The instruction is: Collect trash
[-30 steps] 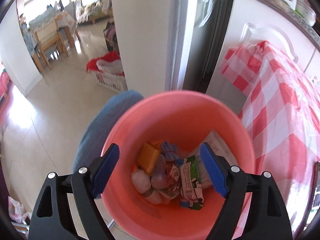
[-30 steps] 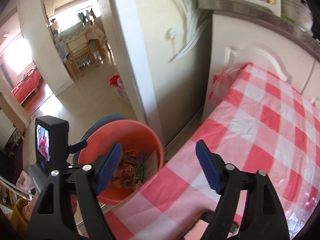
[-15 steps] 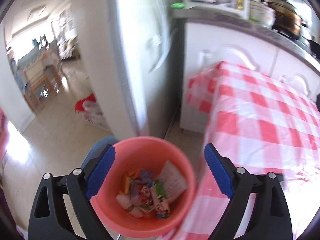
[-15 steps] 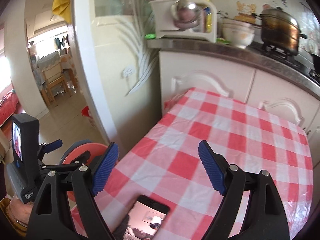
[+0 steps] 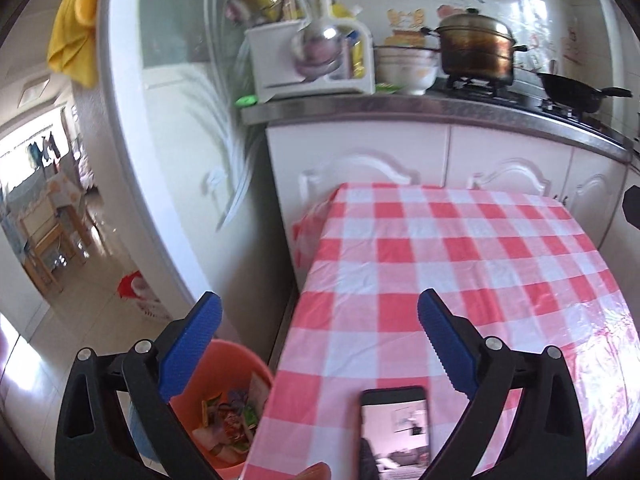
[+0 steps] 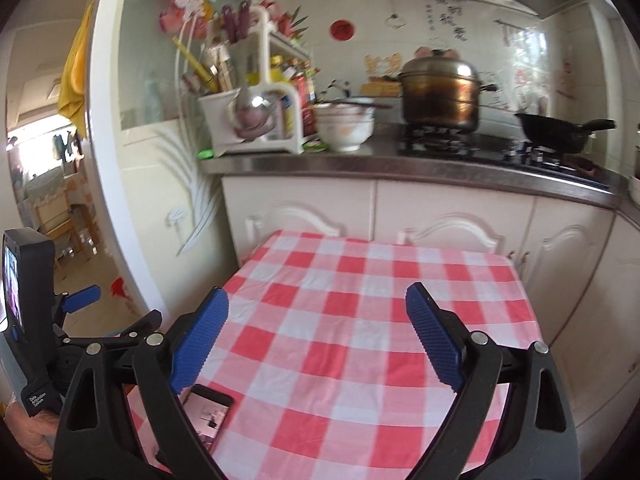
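Note:
A salmon-pink bucket (image 5: 240, 364) stands on the floor at the table's left edge, low in the left wrist view. It holds several wrappers and other trash (image 5: 230, 420). My left gripper (image 5: 318, 340) is open and empty, raised above the bucket and the table's near left corner. My right gripper (image 6: 316, 340) is open and empty above the red-and-white checked tablecloth (image 6: 360, 320). The left gripper's body (image 6: 32, 320) shows at the left edge of the right wrist view. I see no trash on the cloth.
A black phone (image 5: 394, 428) lies on the table's near edge, also in the right wrist view (image 6: 210, 416). White cabinets (image 6: 440, 216) and a counter with a pot (image 6: 440, 92), a bowl (image 6: 344, 128) and a pan (image 6: 556, 132) stand behind the table. A doorway (image 5: 48, 220) opens left.
Both grippers have risen and tilted up from the bucket toward the table and counter. The bucket has dropped to the lower left of the left wrist view. Both stay open.

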Motion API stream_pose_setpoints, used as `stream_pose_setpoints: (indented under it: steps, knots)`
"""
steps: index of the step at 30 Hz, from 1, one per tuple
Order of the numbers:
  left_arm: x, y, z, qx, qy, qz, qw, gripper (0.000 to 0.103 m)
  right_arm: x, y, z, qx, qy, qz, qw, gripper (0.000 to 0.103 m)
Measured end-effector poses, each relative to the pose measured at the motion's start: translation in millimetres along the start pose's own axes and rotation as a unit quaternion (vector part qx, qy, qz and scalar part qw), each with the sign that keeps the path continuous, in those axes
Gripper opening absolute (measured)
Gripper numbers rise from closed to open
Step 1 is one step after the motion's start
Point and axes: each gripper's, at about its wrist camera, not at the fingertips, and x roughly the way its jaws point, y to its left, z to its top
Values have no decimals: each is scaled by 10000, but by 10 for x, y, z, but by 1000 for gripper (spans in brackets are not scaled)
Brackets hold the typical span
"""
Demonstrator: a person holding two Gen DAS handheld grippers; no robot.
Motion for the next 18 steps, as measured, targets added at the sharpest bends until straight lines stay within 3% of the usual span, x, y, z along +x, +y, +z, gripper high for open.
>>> stream_pose_setpoints:
  steps: [6, 18]
  knots:
    - [-259, -391, 126, 230, -329, -126, 9991, 97, -342, -316, -3, 159, -262, -343, 9989, 93]
    - [-586, -993, 231, 506, -616, -439, 9958, 97, -738, -772, -78, 512, -566, -798, 9939, 93]
